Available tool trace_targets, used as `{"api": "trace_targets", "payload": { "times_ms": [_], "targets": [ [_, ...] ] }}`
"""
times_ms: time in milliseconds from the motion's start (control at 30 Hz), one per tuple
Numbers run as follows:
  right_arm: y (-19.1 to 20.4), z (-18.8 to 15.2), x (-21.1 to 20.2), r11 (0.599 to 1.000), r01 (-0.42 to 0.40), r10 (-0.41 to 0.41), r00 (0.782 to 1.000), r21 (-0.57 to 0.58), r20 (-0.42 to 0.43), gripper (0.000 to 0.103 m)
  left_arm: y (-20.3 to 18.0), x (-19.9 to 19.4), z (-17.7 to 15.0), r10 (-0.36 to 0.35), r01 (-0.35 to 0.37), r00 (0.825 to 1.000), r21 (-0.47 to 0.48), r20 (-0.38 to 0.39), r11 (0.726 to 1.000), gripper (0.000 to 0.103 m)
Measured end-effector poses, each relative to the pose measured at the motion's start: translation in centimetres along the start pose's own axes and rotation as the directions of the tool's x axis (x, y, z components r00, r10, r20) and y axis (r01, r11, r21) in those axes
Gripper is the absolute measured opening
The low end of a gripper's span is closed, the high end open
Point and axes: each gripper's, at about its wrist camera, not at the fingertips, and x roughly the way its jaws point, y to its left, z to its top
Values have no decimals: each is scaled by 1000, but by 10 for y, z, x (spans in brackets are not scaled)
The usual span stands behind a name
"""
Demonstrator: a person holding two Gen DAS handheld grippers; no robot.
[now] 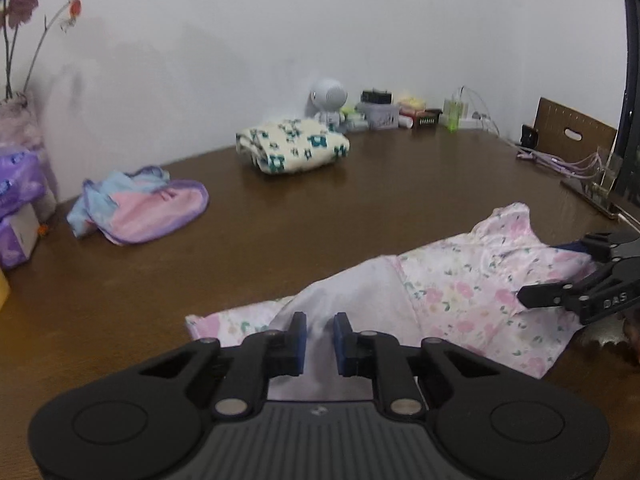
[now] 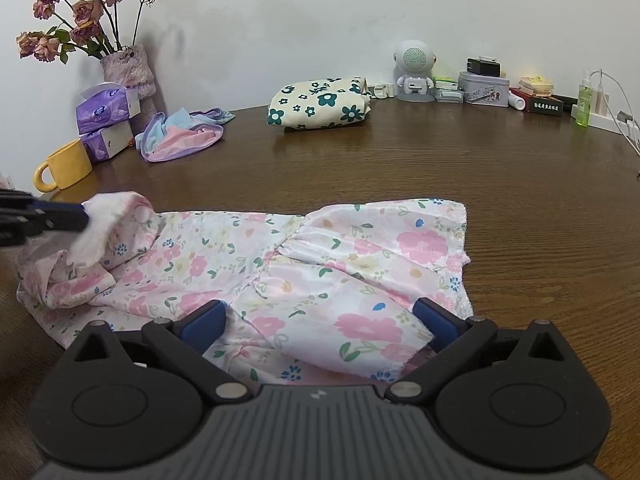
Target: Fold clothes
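Fabric of the pink floral cotton garment point(image 2: 304, 272) lay mid-frame on the brown wooden table point(image 2: 440, 160); left gripper point(image 1: 320, 338) clamped its lifted corner, right gripper point(image 2: 320, 320) gaped wide.

Bare desk point(image 2: 400, 168) lies open between the floral garment point(image 2: 280, 264) and the folded cream cloth point(image 2: 320, 104); a yellow mug point(image 2: 64, 166), tissue boxes point(image 2: 106, 120) and crumpled pastel cloth point(image 2: 180, 136) crowd the left edge.
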Motion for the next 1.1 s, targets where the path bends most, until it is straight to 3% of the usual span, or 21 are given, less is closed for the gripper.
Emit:
{"api": "trace_targets", "payload": {
  "times_ms": [233,333,467,633,767,867,933,1000,1100],
  "targets": [
    [1,0,0,1000,4,-4,1000,-10,-4,102,0,-7,-1,-8,9,999,-24,30,1000,14],
    [1,1,0,1000,2,-2,1000,-11,-5,102,0,-18,-2,-18,20,998,-32,60,999,25],
    [1,1,0,1000,2,-3,1000,-13,-6,102,-10,-50,-8,-62,60,991,19,116,998,26],
    [1,1,0,1000,1,-1,1000,-15,-6,102,-34,-53,-22,-88,79,993,107,77,991,26],
    [2,1,1,1000,2,-2,1000,-18,-7,102,-42,-31,-26,-48,43,998,119,40,992,26],
    [2,1,1,1000,2,-2,1000,-24,-8,102,-41,-32,-26,-44,38,997,101,56,994,27],
    [0,1,0,1000,-8,7,1000,-23,-6,102,-35,-46,-24,-45,38,994,70,97,997,36],
    [-1,3,-4,999,-29,29,1000,-27,3,102,-24,-65,-23,-22,19,989,24,143,1000,52],
    [4,14,-18,994,-73,77,996,-77,50,102,-4,-90,-31,27,-21,986,-42,162,999,52]
  ]
}}
